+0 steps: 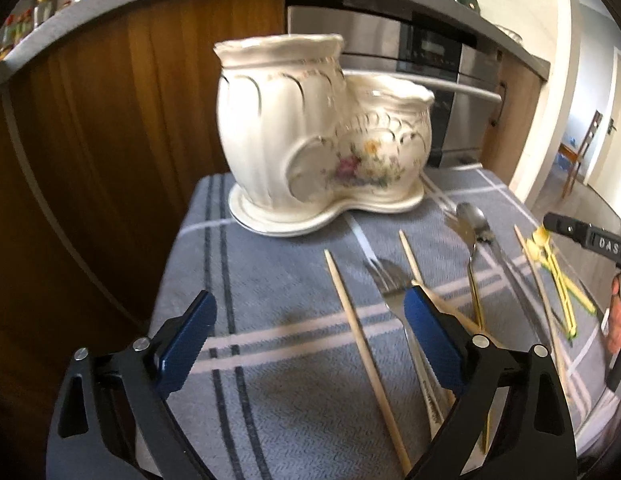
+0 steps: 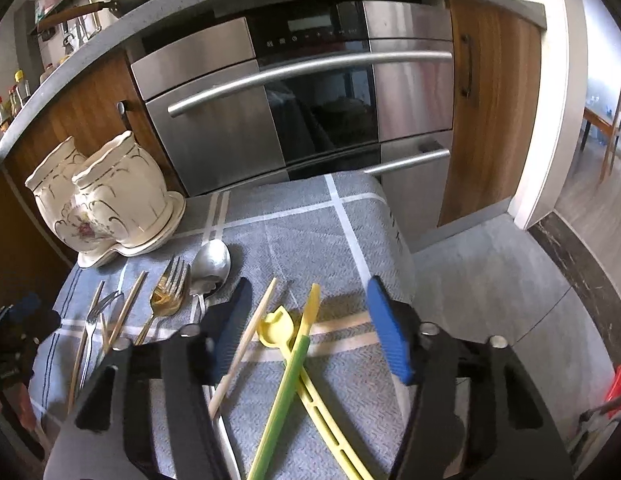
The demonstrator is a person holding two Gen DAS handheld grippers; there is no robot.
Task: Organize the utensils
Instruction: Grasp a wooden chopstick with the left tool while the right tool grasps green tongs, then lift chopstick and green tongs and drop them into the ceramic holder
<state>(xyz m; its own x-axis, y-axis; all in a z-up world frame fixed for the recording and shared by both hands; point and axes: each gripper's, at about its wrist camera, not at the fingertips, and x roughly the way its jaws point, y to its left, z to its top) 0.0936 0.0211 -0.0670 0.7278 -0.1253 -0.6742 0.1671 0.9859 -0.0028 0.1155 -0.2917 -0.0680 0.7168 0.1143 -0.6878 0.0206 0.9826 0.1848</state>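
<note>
- Looking along our left gripper (image 1: 308,330), we see its blue pads spread wide over the checked cloth (image 1: 270,400), gripping nothing; a chopstick (image 1: 366,360) lies between them, untouched.
- Beside the right pad lies a silver fork (image 1: 384,276); at 2 o'clock, a spoon (image 1: 472,216).
- The ceramic holder (image 1: 310,136) stands at 12 o'clock on the cloth's far edge — two joined pots, upright.
- Our right gripper (image 2: 310,328) is partly open, holding nothing — between its pads lie a yellow spoon (image 2: 272,330), a green stick (image 2: 288,384) and another chopstick (image 2: 246,338).
- From there the holder (image 2: 110,196) sits at 10 o'clock, with a gold fork (image 2: 168,294) at 9 o'clock.
</note>
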